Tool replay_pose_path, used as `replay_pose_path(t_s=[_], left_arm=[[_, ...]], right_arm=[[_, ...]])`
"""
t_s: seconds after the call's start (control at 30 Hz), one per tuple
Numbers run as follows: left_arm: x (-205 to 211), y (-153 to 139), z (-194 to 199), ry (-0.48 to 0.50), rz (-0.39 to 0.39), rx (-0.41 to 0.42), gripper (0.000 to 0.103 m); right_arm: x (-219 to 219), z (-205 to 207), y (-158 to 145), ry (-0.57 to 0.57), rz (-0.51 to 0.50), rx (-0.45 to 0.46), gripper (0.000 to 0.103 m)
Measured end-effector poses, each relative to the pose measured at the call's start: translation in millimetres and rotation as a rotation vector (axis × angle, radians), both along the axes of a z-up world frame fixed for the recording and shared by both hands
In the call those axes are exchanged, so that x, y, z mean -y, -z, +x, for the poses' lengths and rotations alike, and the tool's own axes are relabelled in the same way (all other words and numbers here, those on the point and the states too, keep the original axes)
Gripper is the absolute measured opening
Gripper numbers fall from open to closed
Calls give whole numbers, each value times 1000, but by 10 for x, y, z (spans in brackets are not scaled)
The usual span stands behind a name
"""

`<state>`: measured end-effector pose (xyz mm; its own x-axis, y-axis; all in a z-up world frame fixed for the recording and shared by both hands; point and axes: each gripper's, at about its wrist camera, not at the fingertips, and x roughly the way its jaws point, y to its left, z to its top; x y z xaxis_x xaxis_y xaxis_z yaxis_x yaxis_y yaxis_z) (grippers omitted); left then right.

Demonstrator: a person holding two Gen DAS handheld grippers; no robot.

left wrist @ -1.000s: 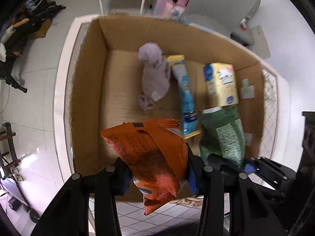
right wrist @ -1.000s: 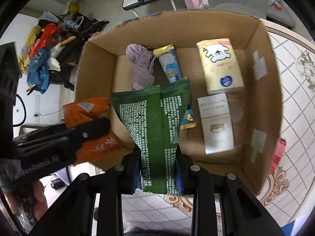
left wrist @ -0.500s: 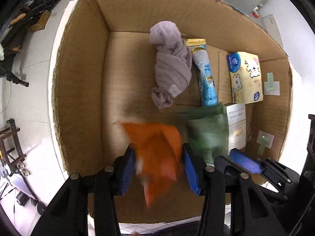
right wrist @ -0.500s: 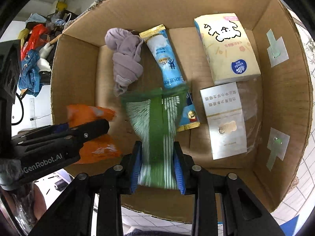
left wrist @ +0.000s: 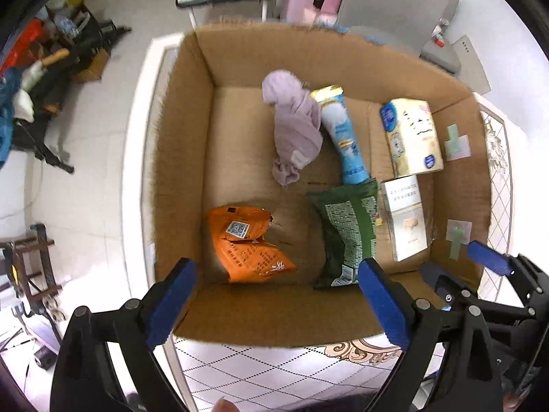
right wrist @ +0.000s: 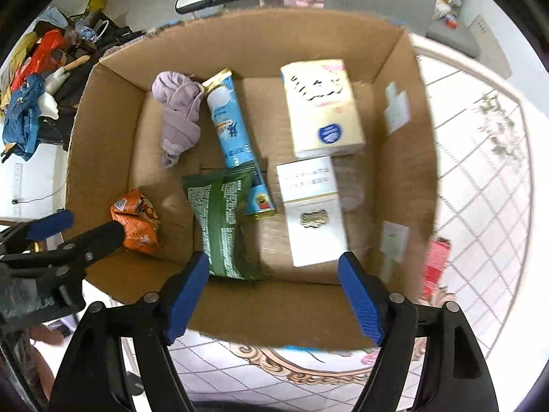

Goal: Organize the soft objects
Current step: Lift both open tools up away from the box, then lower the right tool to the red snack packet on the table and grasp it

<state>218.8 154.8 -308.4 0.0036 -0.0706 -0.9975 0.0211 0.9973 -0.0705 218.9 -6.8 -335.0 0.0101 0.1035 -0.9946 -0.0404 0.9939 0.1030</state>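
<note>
Soft stuff now all down inside the open brown cardboard box [left wrist: 182, 144]: crinkly orange snack packet [left wrist: 245, 243] lying flat on the box floor near the left wall, dark green foil pouch [left wrist: 348, 230] flat beside it, apart from each other. Both dropped a moment ago, since a second back each was still pinched in a gripper above the box. Left gripper [left wrist: 274, 304] hanging over the near edge, blue pads spreading wide, nothing between them. Right gripper [right wrist: 274, 295] same deal, jaws still opening, empty, green pouch on the floor just ahead of the left pad. Already sitting further back: crumpled lilac cloth [left wrist: 295, 127], blue-and-white tube [left wrist: 345, 139] touching it, cream tissue pack [right wrist: 320, 108], and white flat carton [right wrist: 312, 211] by the right wall. So probably two more items ticked off, guessing next up is pulling back for whatever's left outside, maybe that red packet [right wrist: 434, 262] on the patterned tabletop [right wrist: 480, 185] right of the box.
</note>
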Motion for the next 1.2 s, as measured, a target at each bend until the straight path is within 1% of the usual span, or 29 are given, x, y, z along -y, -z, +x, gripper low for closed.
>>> replay_pose_path(t_s=[0.03,0.07,0.13,0.2,0.33,0.4,0.53,0.7,0.77,0.83,0.9,1.0,1.1,1.2], left_arm=[[12,-67,-37,1,1,22,97],[11,-138,-69,-3,-2,41,97],[-38,-322,-136,-15,-2,85,98],[-8,-444,-211,-17,-2,122,100],[-1,-666,-330,-28,-15,161,100],[5,-758,-381,-35,-17,177,100],[20,-990,-517,-33,-7,238,100],[76,-1266,-650,-26,-22,285,100],[105,-1352,-688,-29,-26,303,100],[168,-1426,-735,-27,-14,322,100],[287,-1447,-785,-14,15,329,100],[538,-1358,-838,9,82,334,100],[769,-1140,-837,14,117,308,100],[973,-828,-769,-12,147,248,100]], right_arm=[[37,-45,-37,-1,-14,13,94],[98,-93,-134,0,-26,29,96],[131,-174,-273,8,-28,63,96],[155,-247,-411,18,-26,94,97],[202,-399,-732,23,-39,163,97],[240,-472,-868,37,-21,185,97],[298,-595,-1109,49,6,216,97],[337,-732,-1344,51,40,252,98],[403,-775,-1383,57,94,268,98],[536,-821,-1359,79,122,261,98],[787,-877,-1282,128,132,238,98],[1227,-935,-1086,196,130,184,98],[1702,-929,-751,269,110,109,98],[2074,-841,-285,328,117,19,98]])
